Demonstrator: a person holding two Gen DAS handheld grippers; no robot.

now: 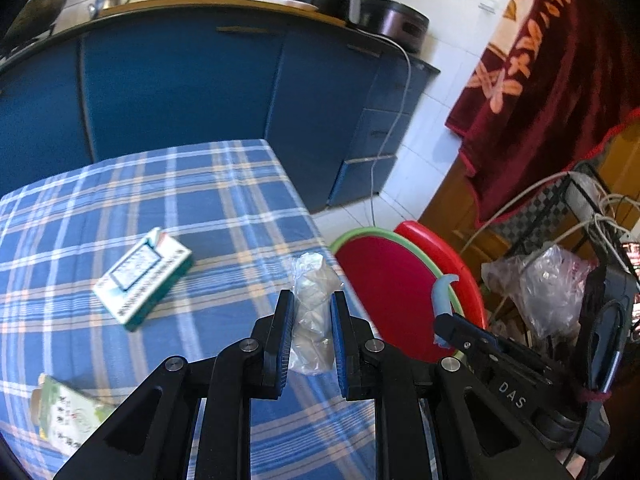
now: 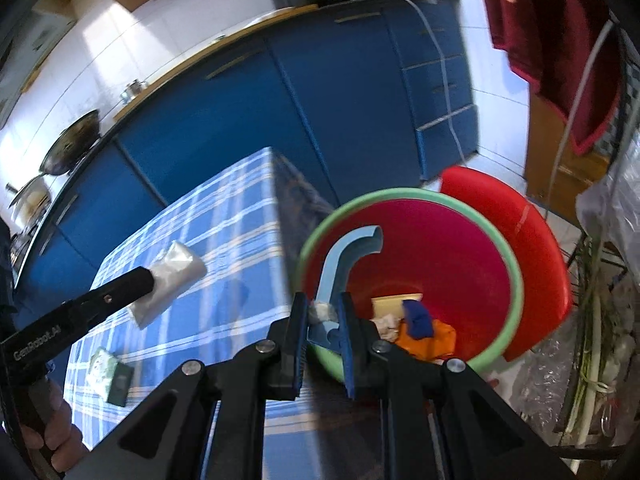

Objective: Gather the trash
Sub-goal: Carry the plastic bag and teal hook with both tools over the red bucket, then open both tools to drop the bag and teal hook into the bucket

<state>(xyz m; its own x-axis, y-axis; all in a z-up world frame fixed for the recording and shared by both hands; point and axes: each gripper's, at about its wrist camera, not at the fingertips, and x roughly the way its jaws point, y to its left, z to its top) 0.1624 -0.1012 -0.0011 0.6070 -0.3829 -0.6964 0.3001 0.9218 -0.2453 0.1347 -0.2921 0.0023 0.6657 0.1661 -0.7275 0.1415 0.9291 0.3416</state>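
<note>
My left gripper [image 1: 312, 312] is shut on a crumpled clear plastic wrapper [image 1: 313, 304], held just above the right edge of the blue plaid table [image 1: 160, 208]. It also shows in the right wrist view [image 2: 172, 276]. My right gripper [image 2: 323, 312] is shut on a curved light-blue plastic strip [image 2: 344, 256], with a bit of white fluff between the fingers, held over the near rim of the red bin with a green rim [image 2: 424, 248]. The bin holds orange, blue and white scraps [image 2: 416, 324]. A green-and-white box [image 1: 144, 280] and a green packet [image 1: 68, 412] lie on the table.
The red bin [image 1: 384, 284] stands on the floor right of the table, its red lid [image 2: 516, 248] behind it. Blue cabinets [image 1: 180, 80] stand beyond the table. A wire rack with plastic bags [image 1: 548, 284] and cables is at the right. A dark red towel [image 1: 552, 60] hangs above.
</note>
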